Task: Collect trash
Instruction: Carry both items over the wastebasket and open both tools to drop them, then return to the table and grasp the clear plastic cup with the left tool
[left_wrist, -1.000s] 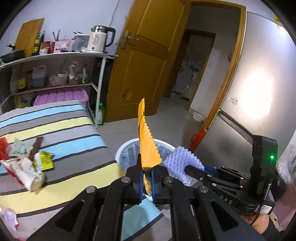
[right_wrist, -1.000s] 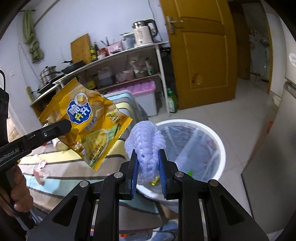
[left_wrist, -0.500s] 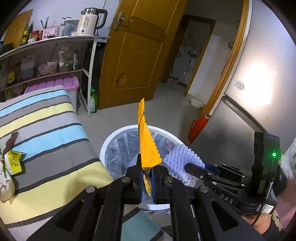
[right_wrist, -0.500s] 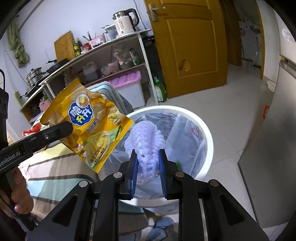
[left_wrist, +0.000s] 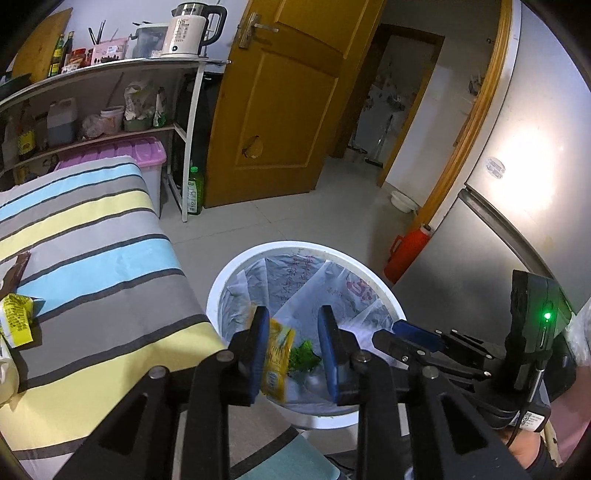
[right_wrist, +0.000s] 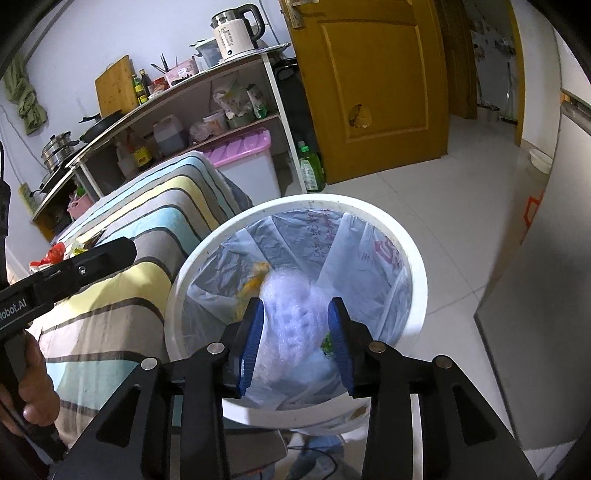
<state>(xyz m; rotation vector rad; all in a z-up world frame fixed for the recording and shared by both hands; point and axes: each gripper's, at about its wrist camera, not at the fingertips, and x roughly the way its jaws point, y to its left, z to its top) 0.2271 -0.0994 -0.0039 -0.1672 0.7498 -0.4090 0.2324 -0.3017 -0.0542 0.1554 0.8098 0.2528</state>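
Both tongs have just been opening above the white bin (left_wrist: 221, 291). The left gripper (left_wrist: 295, 343) stands apart, its yellow snack bag (left_wrist: 277, 354) slipping free into the bin. The right gripper (right_wrist: 295, 339) is parted too, the purple foam net (right_wrist: 291, 310) dropping inside. More wrappers (left_wrist: 16, 317) remain on the striped bed (left_wrist: 96, 240) beside the bin.

Foam wrap (right_wrist: 295, 314) motion-blurred, yellow snack bag (left_wrist: 277, 354) perhaps partly hidden by fingers (left_wrist: 258, 343)
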